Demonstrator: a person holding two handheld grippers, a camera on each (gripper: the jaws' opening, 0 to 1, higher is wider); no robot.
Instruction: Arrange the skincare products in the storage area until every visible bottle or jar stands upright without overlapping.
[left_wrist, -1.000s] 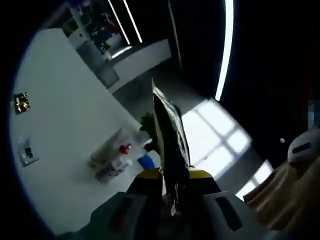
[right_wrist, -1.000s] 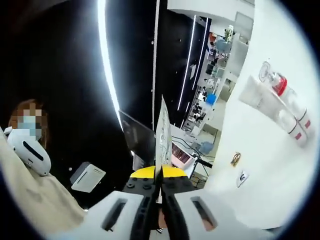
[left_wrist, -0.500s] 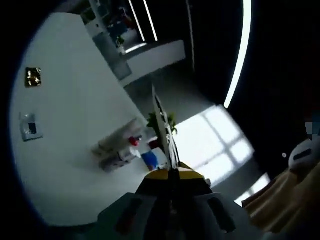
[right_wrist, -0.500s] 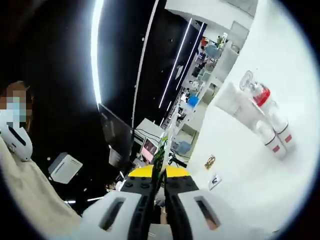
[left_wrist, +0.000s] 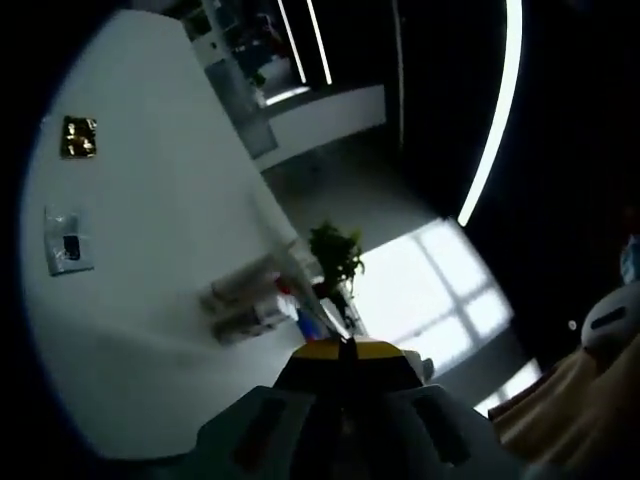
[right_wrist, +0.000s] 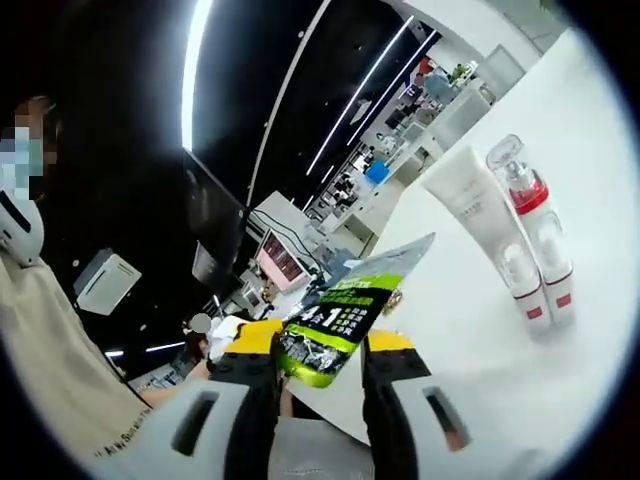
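**Right tool spread around a green sachet, left tool clenched near the bottles**

In the right gripper view, the right tool (right_wrist: 318, 352) stands with its jaws parted, and a green and black sachet (right_wrist: 345, 318) lies between them, its printed face turned toward the camera and its far corner pointing out over the white counter (right_wrist: 480, 330). Whether the jaws press on the sachet or it merely rests there cannot be told. Beyond it, on the counter, a white tube (right_wrist: 478, 215) and a clear bottle with a red collar (right_wrist: 535, 230) sit side by side, touching or nearly so.

In the left gripper view, the left tool (left_wrist: 345, 350) has its yellow-tipped jaws drawn together; a thin edge shows just past the tips, too dim to say whether it is gripped. Ahead of it, on the counter (left_wrist: 150, 330), a small cluster of bottles (left_wrist: 255, 300) with a red spot and a blue spot lies close together. A green plant (left_wrist: 335, 255) stands just beyond them. Two small packets (left_wrist: 68, 240) rest well apart from the cluster
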